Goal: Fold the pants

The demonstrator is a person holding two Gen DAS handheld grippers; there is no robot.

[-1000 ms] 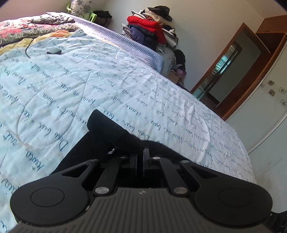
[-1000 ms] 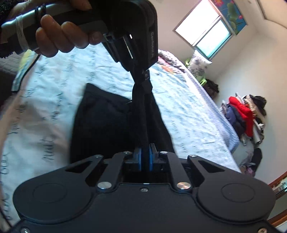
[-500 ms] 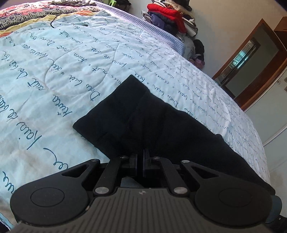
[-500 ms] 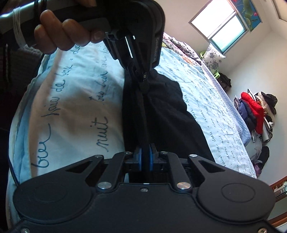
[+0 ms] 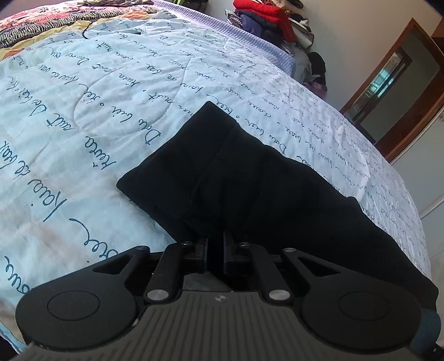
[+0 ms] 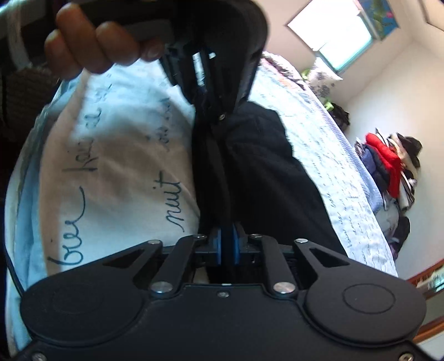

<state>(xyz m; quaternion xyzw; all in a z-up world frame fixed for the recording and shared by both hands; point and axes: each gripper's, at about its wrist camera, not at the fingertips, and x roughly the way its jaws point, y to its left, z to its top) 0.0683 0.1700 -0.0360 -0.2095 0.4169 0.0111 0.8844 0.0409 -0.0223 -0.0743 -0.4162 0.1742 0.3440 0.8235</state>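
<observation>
Black pants point(image 5: 249, 180) lie on a light blue quilt point(image 5: 83, 125) with script writing and stretch away from me; they also show in the right wrist view point(image 6: 263, 172). My left gripper point(image 5: 214, 247) holds the near edge of the pants between its fingers, the jaws slightly parted around the cloth. My right gripper point(image 6: 227, 244) is shut on the same edge. That edge runs taut from it up to the left gripper point(image 6: 213, 111), held by a hand at the top of the right wrist view.
A pile of clothes with a red garment point(image 5: 266, 19) stands past the bed's far side, also in the right wrist view point(image 6: 388, 166). A wooden door frame point(image 5: 394, 83) is at the right. A window point(image 6: 338, 39) is behind the bed.
Both grippers have brought the held edge down and toward the near side of the bed. The pants now lie spread flat on the quilt. The left jaws have parted slightly.
</observation>
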